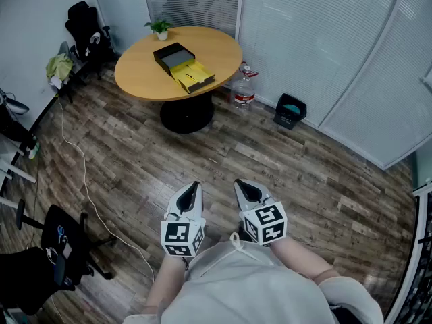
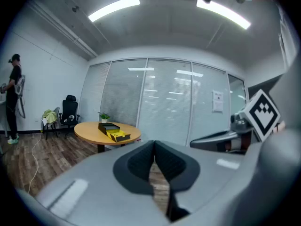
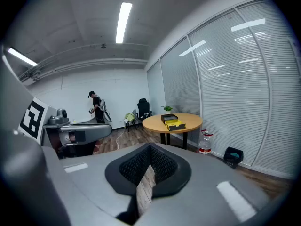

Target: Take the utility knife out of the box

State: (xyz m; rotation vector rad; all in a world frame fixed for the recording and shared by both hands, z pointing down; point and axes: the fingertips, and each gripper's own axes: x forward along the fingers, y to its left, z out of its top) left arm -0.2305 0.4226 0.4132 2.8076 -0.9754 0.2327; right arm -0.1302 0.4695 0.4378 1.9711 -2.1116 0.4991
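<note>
Box [image 1: 183, 66] beyond left gripper [image 1: 194, 186], right gripper [image 1: 241, 185]

1 round wooden table [image 1: 138, 73] stands at the far side of the plank floor [image 1: 270, 174], with 1 small potted plant [image 1: 160, 28] at its far edge. Right of its black pedestal sit 1 clear water bottle [image 1: 244, 90] and 1 black bin [image 1: 290, 111], near the blinds [image 1: 304, 39]. Far left, 1 black office chair [image 1: 86, 32] stands beside a yellow-green cloth [image 1: 59, 66]. 1 white cable [image 1: 79, 167] trails over the floor. 1 person [image 2: 14, 98] stands by the left wall.
</note>
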